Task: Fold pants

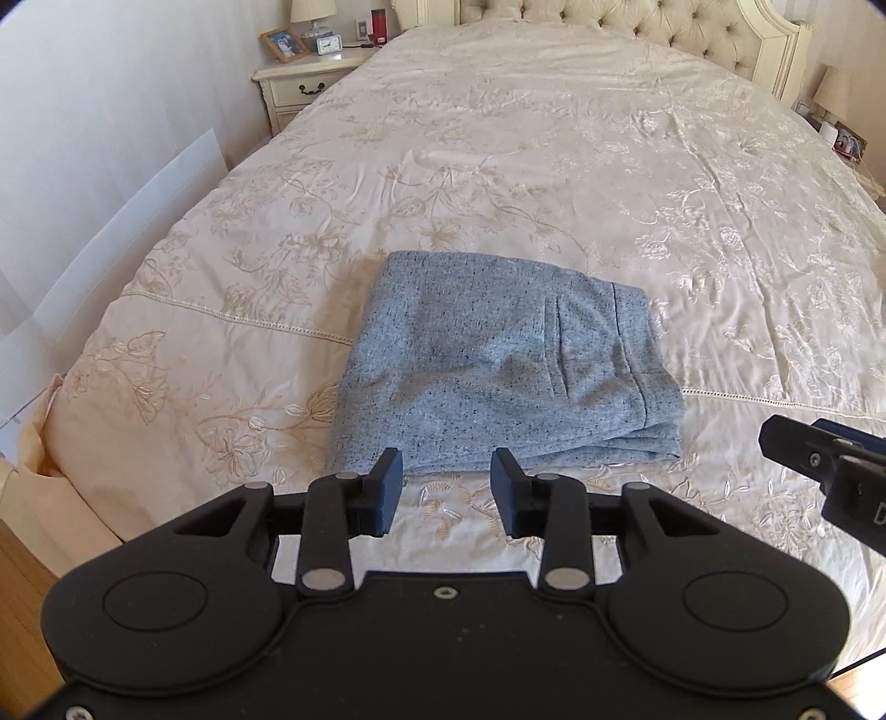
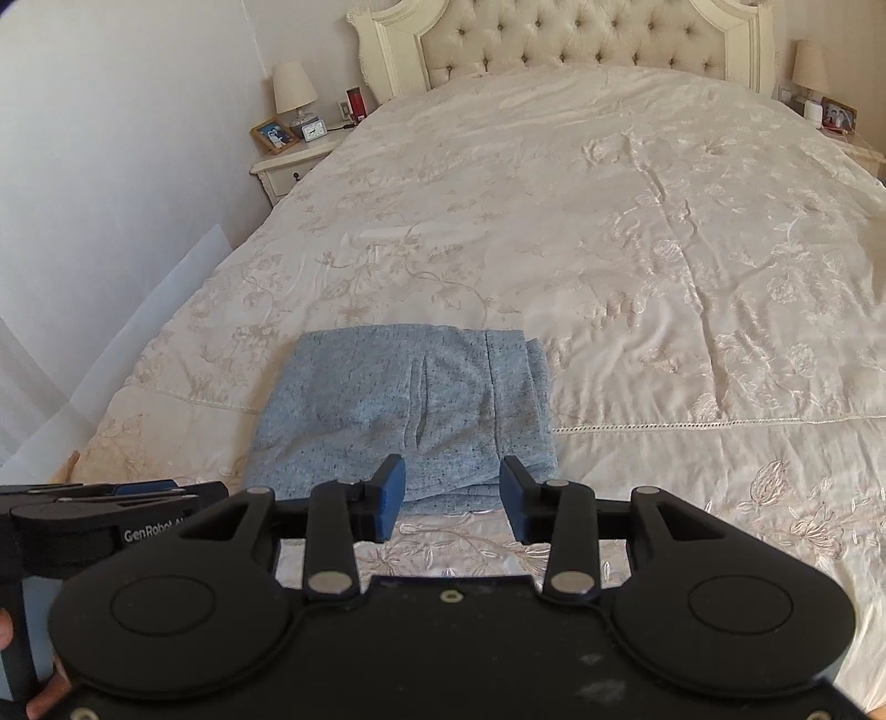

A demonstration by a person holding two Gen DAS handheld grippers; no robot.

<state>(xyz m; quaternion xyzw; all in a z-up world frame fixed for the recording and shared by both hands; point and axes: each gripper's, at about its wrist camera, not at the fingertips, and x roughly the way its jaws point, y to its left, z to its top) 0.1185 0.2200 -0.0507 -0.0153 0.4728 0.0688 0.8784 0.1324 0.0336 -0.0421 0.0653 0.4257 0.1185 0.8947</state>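
Pants (image 1: 498, 365), grey-blue speckled knit, lie folded into a compact rectangle near the foot of the bed, resting on the cream embroidered bedspread (image 1: 609, 183). Left gripper (image 1: 446, 493): jaws parted, nothing between the blue pads, held above the bedspread just short of the near edge of the folded cloth. Right gripper (image 2: 452, 501): jaws likewise spread and empty, just beside its partner, apart from the fabric. Background: tufted headboard (image 2: 576, 39); nightstand (image 2: 290, 166) with lamp, clock and framed picture.
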